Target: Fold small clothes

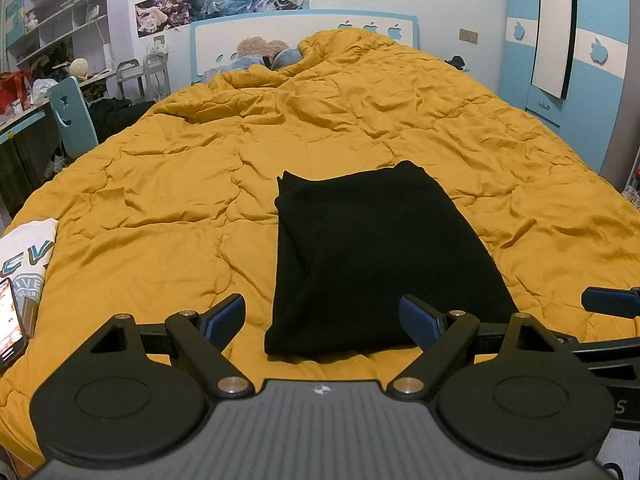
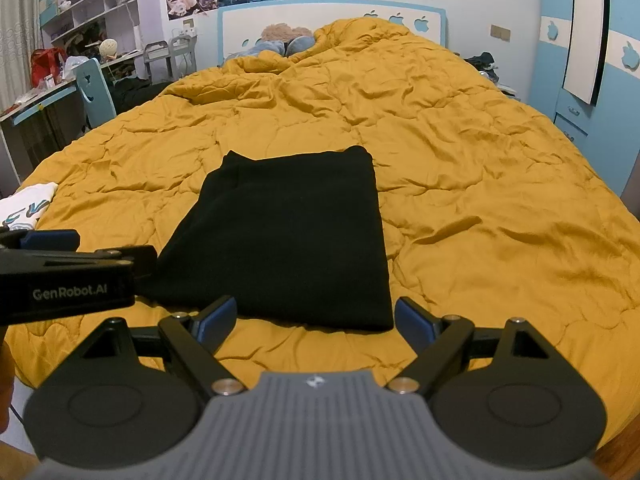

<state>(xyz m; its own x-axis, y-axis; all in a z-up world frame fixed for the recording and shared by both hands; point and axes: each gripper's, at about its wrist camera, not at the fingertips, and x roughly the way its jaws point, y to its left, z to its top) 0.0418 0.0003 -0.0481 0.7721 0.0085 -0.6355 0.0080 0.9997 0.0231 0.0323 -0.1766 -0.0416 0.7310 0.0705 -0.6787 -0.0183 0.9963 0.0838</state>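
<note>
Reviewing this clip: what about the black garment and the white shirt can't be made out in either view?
- Black garment: type and fold layers unreadable in both views; uniformly dark. Left claw hides a near corner.
- White shirt: cut off by left edge, both views; print partly legible.
- Phone: screen blurred, left wrist view.

- I read "GenRobot.AI" in pale letters on the black body of the left tongs [image 2: 48, 240].
- The white printed garment [image 1: 28, 252] shows partial letters, "EV".
</note>
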